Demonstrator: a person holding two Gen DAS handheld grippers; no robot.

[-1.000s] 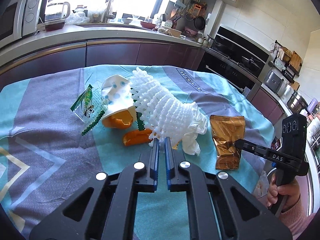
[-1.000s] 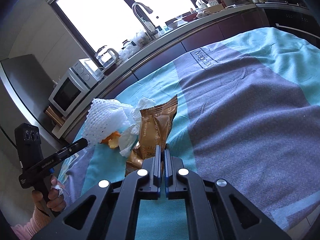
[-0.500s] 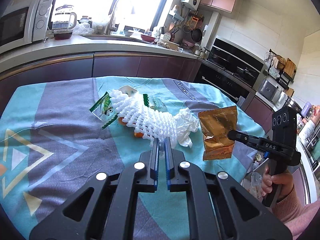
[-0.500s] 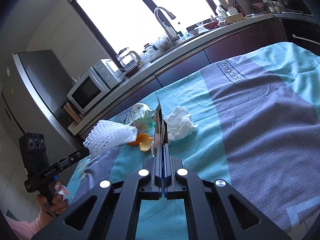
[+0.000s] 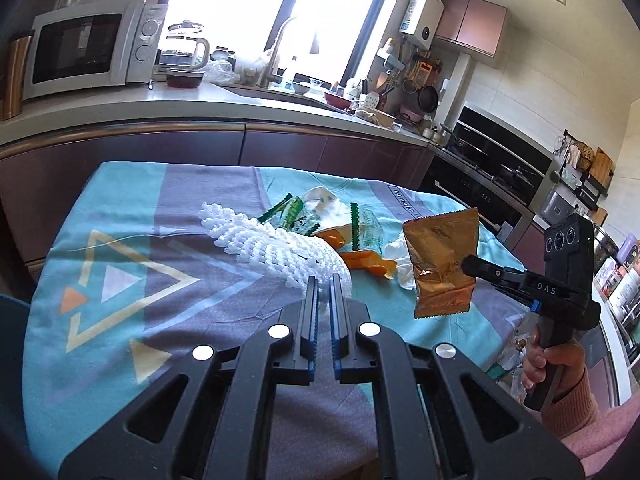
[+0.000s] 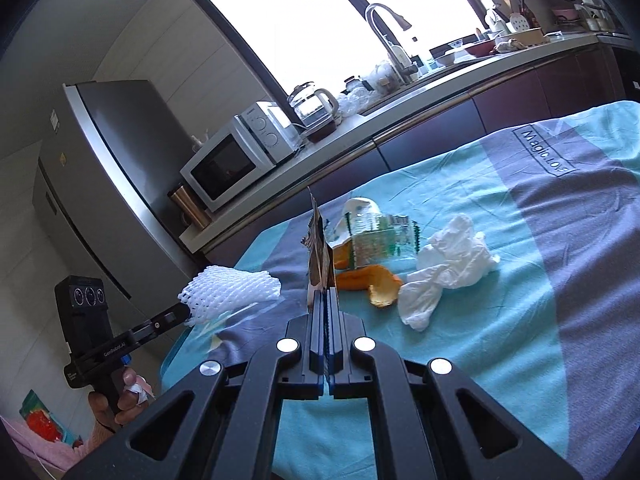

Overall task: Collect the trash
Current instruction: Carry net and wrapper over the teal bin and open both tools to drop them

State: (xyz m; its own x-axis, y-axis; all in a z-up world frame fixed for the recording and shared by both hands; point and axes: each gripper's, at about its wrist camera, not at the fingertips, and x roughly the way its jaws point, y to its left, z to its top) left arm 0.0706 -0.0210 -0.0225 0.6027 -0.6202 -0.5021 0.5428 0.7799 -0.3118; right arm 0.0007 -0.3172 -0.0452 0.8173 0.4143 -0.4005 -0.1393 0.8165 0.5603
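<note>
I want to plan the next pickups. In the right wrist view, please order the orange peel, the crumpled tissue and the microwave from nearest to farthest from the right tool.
1. Orange peel: on the cloth just ahead of the right tool, slightly right.
2. Crumpled tissue: farther right on the cloth.
3. Microwave: on the counter, far beyond the table, to the left.

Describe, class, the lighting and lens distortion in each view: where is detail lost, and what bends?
Left wrist view: the window behind the tap is blown out to white; the countertop bows in a curve, and the corners go dark. Right wrist view: the window is likewise overexposed, the fridge leans steeply, and the golden wrapper in the tongs shows edge-on, mostly in shadow.
</note>
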